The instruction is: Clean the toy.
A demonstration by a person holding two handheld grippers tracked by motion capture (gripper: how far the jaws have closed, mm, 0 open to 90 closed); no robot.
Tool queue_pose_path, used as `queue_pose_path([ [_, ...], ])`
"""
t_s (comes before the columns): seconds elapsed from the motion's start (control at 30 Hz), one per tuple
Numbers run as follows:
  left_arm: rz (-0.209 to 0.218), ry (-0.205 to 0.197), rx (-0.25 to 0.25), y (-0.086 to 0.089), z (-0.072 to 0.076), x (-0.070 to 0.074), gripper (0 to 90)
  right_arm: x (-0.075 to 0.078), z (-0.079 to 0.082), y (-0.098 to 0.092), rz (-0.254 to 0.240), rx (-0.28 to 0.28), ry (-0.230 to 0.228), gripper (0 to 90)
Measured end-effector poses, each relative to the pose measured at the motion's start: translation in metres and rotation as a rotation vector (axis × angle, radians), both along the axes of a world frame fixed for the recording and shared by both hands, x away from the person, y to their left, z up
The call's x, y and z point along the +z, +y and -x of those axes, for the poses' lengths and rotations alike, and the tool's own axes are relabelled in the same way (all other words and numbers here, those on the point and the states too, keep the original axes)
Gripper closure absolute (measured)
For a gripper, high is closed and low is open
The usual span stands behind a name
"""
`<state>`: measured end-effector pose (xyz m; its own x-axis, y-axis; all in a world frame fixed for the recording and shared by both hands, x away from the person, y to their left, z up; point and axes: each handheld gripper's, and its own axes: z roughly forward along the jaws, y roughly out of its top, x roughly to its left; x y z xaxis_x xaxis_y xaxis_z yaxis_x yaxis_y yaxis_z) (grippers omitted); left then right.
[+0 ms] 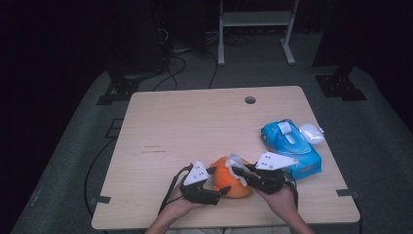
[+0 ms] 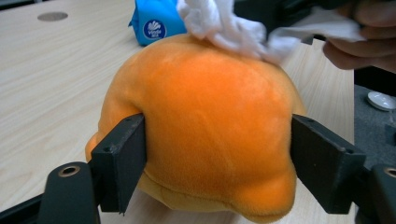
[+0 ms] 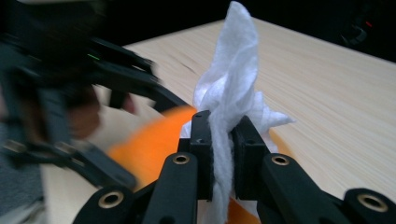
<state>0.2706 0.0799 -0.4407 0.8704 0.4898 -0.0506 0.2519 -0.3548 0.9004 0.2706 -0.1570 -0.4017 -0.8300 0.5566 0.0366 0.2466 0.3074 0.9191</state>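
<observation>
An orange plush toy [image 1: 229, 184] lies near the table's front edge. My left gripper [image 1: 218, 180] has a jaw pressed on each side of it; the left gripper view shows the plush [image 2: 210, 130] dented between them. A crumpled white tissue [image 1: 235, 161] rests on top of the toy. My right gripper [image 1: 237, 171] is shut on that tissue [image 3: 233, 79], which sticks up past the jaws and hangs down below them. In the left gripper view the tissue [image 2: 224, 25] touches the toy's top, with the person's fingers behind it.
A blue pack of wipes [image 1: 291, 141] lies to the right of the toy, with a white lid-like object [image 1: 311, 132] beside it. The wooden table [image 1: 195, 126] has a cable hole [image 1: 250, 100] near its far edge. A white metal stand [image 1: 255, 19] rises beyond the table.
</observation>
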Motion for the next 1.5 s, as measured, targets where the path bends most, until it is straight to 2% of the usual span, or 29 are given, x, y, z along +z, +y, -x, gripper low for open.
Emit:
queue_pose_path([
  [0.03,-0.006,-0.004,-0.006,-0.002,0.002,0.001,24.4,0.001,0.003,0.006,-0.008,0.029,0.003,80.1],
  [0.07,-0.017,-0.012,-0.011,-0.004,0.002,0.001,24.5,0.001,0.006,0.012,0.005,0.046,-0.005,80.1],
  [0.1,-0.036,-0.019,-0.013,-0.005,0.004,0.0,24.5,0.001,0.008,0.017,0.03,0.05,-0.017,80.1],
  [0.13,-0.037,-0.018,-0.013,-0.005,0.004,-0.001,24.6,0.0,0.009,0.02,0.062,0.046,-0.038,80.2],
  [0.17,-0.031,-0.015,-0.013,-0.004,0.003,-0.002,24.6,0.0,0.009,0.02,0.069,0.041,-0.04,80.2],
  [0.23,-0.032,-0.02,-0.02,-0.002,0.002,-0.002,24.7,0.001,0.004,0.012,0.06,0.001,-0.038,80.2],
  [0.3,-0.024,-0.017,-0.019,-0.001,0.002,-0.003,24.6,0.002,-0.002,0.001,0.08,-0.052,-0.052,80.2],
  [0.43,-0.015,-0.019,-0.023,-0.002,0.001,-0.003,24.7,-0.001,-0.009,-0.014,0.076,-0.113,-0.019,80.2],
  [0.53,-0.043,-0.03,-0.03,-0.006,0.004,-0.002,24.9,0.001,-0.003,-0.004,0.073,-0.076,-0.023,80.0],
  [0.6,-0.042,-0.03,-0.036,-0.008,0.006,-0.003,24.9,0.002,0.003,0.008,0.035,-0.011,0.004,80.0],
  [0.63,-0.054,-0.034,-0.044,-0.01,0.007,-0.003,24.9,0.002,0.006,0.016,0.049,0.015,-0.003,80.0],
  [0.67,-0.06,-0.036,-0.046,-0.01,0.007,-0.003,25.0,0.002,0.01,0.025,0.084,0.033,-0.021,80.0],
  [0.73,-0.064,-0.03,-0.04,-0.01,0.008,-0.004,25.5,0.001,0.01,0.028,0.115,0.024,-0.04,80.1],
  [0.93,-0.055,-0.013,-0.055,-0.005,0.005,-0.007,26.6,0.003,-0.008,-0.006,0.115,-0.114,-0.017,80.1],
  [1.0,-0.024,0.017,-0.064,-0.002,0.002,-0.005,21.8,0.0,-0.011,-0.012,0.106,-0.115,0.007,80.1],
  [1.07,0.032,0.027,-0.043,0.002,-0.002,-0.003,18.3,-0.003,-0.008,-0.009,0.104,-0.095,0.02,80.1],
  [1.1,0.047,0.028,-0.034,0.003,-0.003,-0.001,16.5,-0.004,-0.006,-0.005,0.103,-0.073,0.022,80.1],
  [1.17,0.03,0.008,-0.032,0.001,-0.003,-0.001,16.5,-0.005,-0.001,0.006,0.113,-0.02,0.013,80.1],
  [1.23,0.0,-0.009,-0.031,-0.001,0.0,-0.005,19.3,-0.004,0.003,0.014,0.154,-0.007,-0.024,80.0],
  [1.27,-0.006,-0.013,-0.03,0.0,0.0,-0.006,20.4,-0.003,0.004,0.014,0.163,-0.011,-0.026,80.0],
  [1.43,-0.024,0.009,-0.028,0.006,-0.003,-0.009,23.3,-0.004,-0.007,-0.01,0.136,-0.105,-0.002,80.0],
  [1.5,-0.016,0.013,-0.034,0.007,-0.003,-0.008,23.1,-0.006,-0.01,-0.019,0.126,-0.126,0.016,80.0],
])
